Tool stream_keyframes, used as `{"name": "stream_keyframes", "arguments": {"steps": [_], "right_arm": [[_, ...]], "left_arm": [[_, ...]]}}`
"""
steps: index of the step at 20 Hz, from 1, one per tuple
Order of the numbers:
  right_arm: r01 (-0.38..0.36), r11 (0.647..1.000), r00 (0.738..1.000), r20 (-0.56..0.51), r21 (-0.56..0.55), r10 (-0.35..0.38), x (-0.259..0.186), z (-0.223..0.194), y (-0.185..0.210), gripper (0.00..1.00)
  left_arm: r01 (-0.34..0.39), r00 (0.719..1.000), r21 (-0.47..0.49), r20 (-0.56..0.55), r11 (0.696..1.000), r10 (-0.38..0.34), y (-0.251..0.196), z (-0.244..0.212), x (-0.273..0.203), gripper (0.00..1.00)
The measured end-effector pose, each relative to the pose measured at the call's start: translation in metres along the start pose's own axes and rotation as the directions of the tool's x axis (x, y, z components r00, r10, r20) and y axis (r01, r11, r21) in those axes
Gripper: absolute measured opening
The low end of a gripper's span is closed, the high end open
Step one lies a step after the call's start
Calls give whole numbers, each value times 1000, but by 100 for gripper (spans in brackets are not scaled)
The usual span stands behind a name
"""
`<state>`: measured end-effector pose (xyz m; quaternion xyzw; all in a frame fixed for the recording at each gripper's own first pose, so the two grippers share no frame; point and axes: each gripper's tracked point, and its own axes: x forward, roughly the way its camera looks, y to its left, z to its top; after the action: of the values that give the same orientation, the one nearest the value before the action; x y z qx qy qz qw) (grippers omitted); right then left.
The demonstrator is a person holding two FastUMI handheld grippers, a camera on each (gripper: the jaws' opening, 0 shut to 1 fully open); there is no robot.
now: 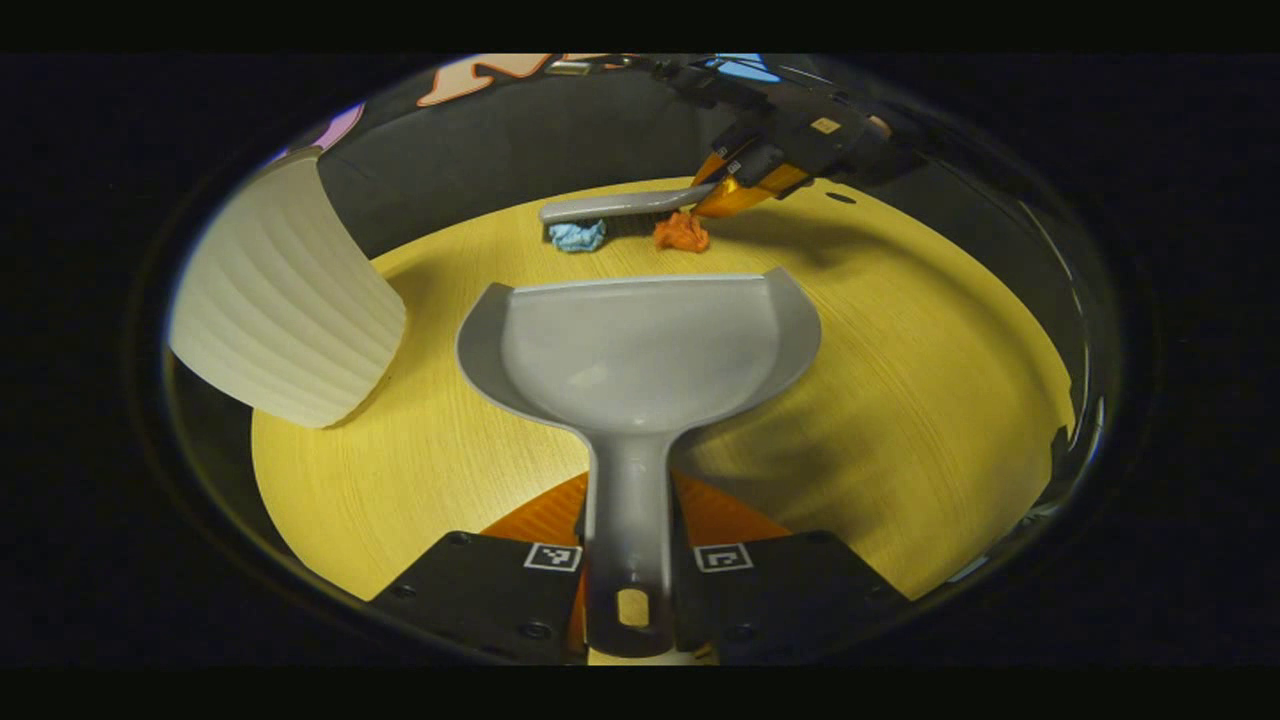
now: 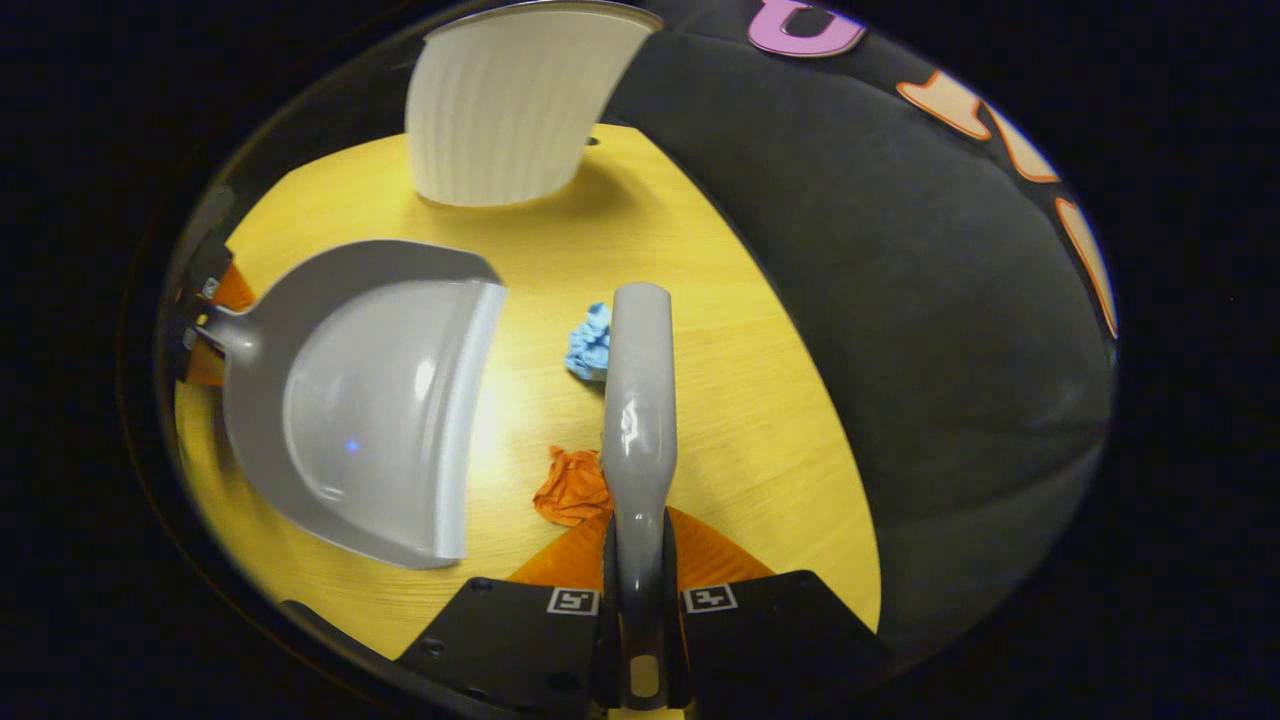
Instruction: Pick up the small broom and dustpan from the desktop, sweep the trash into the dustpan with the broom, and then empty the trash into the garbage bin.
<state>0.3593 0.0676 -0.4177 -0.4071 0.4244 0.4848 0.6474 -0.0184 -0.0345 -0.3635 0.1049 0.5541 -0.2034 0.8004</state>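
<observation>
The grey dustpan (image 1: 640,350) is held by its handle between the 2 fingers of the left gripper (image 1: 632,560), both pressed against the handle at the near edge of the left gripper view. The pan is laid out over the yellow wooden desktop (image 1: 920,400), its open lip turned toward the far side, where the trash lies.

And there is the trash: 1 blue paper scrap (image 1: 578,236) and 1 orange paper scrap (image 1: 682,232), seen side by side just beyond the lip, apart from it. The small broom (image 1: 625,206) is stretched across right behind both scraps, bristles down at them.

In the right gripper view, the broom handle (image 2: 638,420) is clamped between the 2 fingers of the right gripper (image 2: 640,600), and the broom runs straight away from the camera. The blue scrap (image 2: 590,342) is tucked against the broom's left side near its far end; the orange scrap (image 2: 572,487) sits against the same side nearer the gripper. The dustpan (image 2: 370,410) is seen to the left, mouth facing the scraps.

The white ribbed garbage bin (image 1: 285,310) is stood on the desktop, left of the dustpan in the left gripper view and well apart from the scraps.
</observation>
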Motion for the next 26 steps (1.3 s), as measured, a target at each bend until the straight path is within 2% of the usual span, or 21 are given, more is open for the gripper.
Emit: {"name": "stream_keyframes", "arguments": {"steps": [3, 5, 7, 8, 10, 11, 13, 16, 19, 20, 23, 26], "right_arm": [[-99, 994, 995, -27, -40, 98, -34, 12, 19, 15], [-139, 989, 989, -53, -53, 136, -59, 19, 18, 16], [-205, 975, 979, 32, 88, 203, -82, 39, 14, 16], [-196, 967, 979, 89, 162, 184, -85, 44, 8, 16], [-119, 947, 979, 196, 297, 61, -127, 59, -32, 16], [-89, 920, 971, 238, 382, -5, -148, 65, -57, 16], [-23, 855, 952, 273, 517, -140, -188, 60, -106, 14], [62, 762, 913, 271, 645, -304, -247, 36, -162, 16], [17, 650, 888, 287, 759, -359, -270, 5, -175, 16], [13, 628, 887, 281, 778, -366, -259, -8, -165, 15], [-22, 568, 890, 275, 823, -364, -251, -13, -138, 16], [-61, 527, 901, 275, 848, -337, -247, -8, -107, 15]], "left_arm": [[8, 1000, -4, -5, 1000, -8, -1, -3, -1, 27], [11, 1000, 0, 0, 1000, -11, -1, -1, -1, 27], [16, 1000, -6, 10, 1000, -16, -3, 0, -2, 27], [17, 999, -10, 29, 1000, -17, -2, 0, -2, 27], [20, 998, -22, 56, 1000, -19, -4, 1, -2, 27], [25, 997, -37, 76, 999, -22, -5, 3, -3, 29], [25, 993, -51, 116, 998, -19, -3, 12, -9, 27], [-2, 968, -16, 251, 1000, 6, 1, 34, -15, 29], [-3, 941, -49, 338, 999, 19, 1, 43, -26, 26], [-13, 933, -58, 359, 998, 33, 4, 48, -28, 28], [-47, 894, -81, 441, 996, 78, 16, 64, -49, 25], [-118, 860, -72, 490, 990, 138, 28, 81, -56, 26]]}}
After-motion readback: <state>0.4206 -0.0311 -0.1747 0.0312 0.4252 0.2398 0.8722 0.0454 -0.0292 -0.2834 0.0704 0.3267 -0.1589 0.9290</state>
